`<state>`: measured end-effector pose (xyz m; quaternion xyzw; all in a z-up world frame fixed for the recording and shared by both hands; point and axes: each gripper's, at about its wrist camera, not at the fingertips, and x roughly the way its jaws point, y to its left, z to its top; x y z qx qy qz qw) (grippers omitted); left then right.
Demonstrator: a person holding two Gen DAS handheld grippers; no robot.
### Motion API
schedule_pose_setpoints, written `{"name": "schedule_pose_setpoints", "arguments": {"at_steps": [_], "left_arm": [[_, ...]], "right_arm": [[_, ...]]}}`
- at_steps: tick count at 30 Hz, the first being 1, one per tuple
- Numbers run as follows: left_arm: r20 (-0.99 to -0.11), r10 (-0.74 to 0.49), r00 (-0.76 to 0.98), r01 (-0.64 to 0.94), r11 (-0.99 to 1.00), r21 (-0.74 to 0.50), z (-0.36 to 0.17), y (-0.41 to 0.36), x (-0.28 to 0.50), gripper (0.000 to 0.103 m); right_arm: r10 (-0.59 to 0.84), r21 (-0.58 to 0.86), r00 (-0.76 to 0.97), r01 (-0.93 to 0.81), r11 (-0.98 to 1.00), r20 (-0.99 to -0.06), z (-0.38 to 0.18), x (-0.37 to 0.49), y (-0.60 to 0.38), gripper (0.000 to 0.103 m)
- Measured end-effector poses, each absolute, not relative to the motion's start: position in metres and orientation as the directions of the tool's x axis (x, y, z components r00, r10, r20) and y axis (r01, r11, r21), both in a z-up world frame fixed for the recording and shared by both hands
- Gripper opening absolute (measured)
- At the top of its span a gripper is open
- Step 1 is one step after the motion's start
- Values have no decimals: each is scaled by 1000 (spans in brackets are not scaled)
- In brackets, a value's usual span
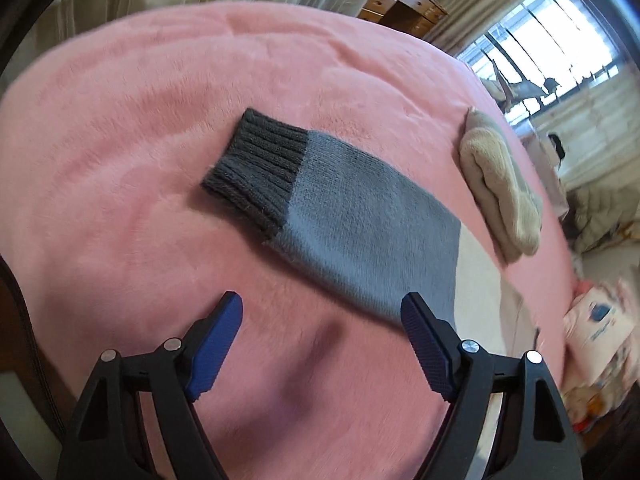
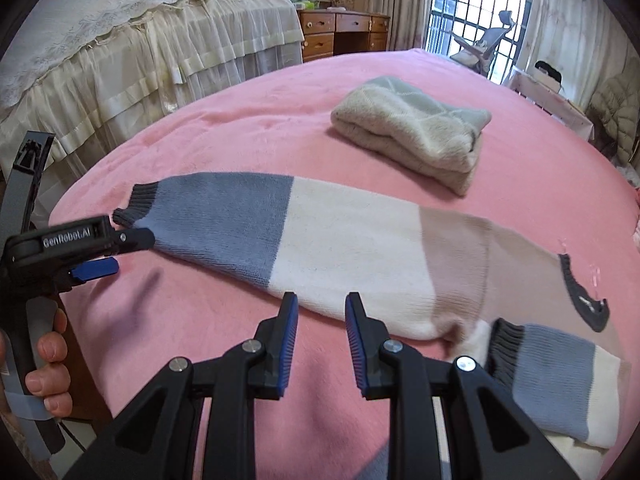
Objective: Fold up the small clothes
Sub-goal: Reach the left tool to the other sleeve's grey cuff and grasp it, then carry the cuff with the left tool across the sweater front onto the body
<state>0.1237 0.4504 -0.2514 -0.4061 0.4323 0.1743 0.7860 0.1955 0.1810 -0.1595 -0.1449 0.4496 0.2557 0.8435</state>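
A small knitted sweater (image 2: pixel 352 240) with blue, cream and beige bands and dark grey cuffs lies on the pink blanket (image 2: pixel 240 120). One sleeve (image 1: pixel 340 208) stretches out flat, its grey cuff (image 1: pixel 256 172) farthest away. The other sleeve (image 2: pixel 556 380) is folded in at the near right. My left gripper (image 1: pixel 322 314) is open and empty, just short of the long sleeve's blue part; it also shows in the right wrist view (image 2: pixel 116 252) by the cuff. My right gripper (image 2: pixel 322 312) is open part way and empty, at the sweater's near edge.
A folded cream knit garment (image 2: pixel 412 132) lies farther back on the blanket; it also shows in the left wrist view (image 1: pixel 500 192). A lace-draped bed (image 2: pixel 140 40), a wooden dresser (image 2: pixel 344 34) and a barred window (image 2: pixel 472 8) stand beyond. Packaged goods (image 1: pixel 600 328) lie beside the blanket's right edge.
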Motion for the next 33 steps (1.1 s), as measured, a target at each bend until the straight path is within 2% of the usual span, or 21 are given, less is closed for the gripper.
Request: {"name": "schedule_pose_setpoints", "arguments": {"at_steps": [6,8,9,10,12,19,25,33], "left_arm": [[-801,-80,593,-647,544,-534,-270,461,140,80],[-800,-58,598,-649,551,-525,-271,461,147,72],[-802,-47,596,-651,556,-516,-271,461,151,58],[-812,-32,583,-659,565,-496,-273,460,156,38],[-812,-35,583,-658,566,-496,-274,462,164,10],[-747,-3,664,-581,627,-519,-224,433,174,8],[-682,-91,726,-428,717,-551,-163,376,201,8],[-608,-254,752,-195,796,-573,-94,257,254,8]], "right_arm": [[307,6,438,-565,825,-845,-174,198,183,24],[304,8,433,-564,826,-849,-176,199,181,24],[302,8,431,-562,827,-850,-178,199,180,24],[300,10,430,-560,829,-852,-178,200,179,24],[300,16,428,-553,833,-853,-178,202,174,24],[279,10,457,-507,862,-845,-172,211,150,24],[254,20,499,-426,904,-828,-154,224,109,24],[209,58,577,-268,962,-789,-125,222,3,24]]}}
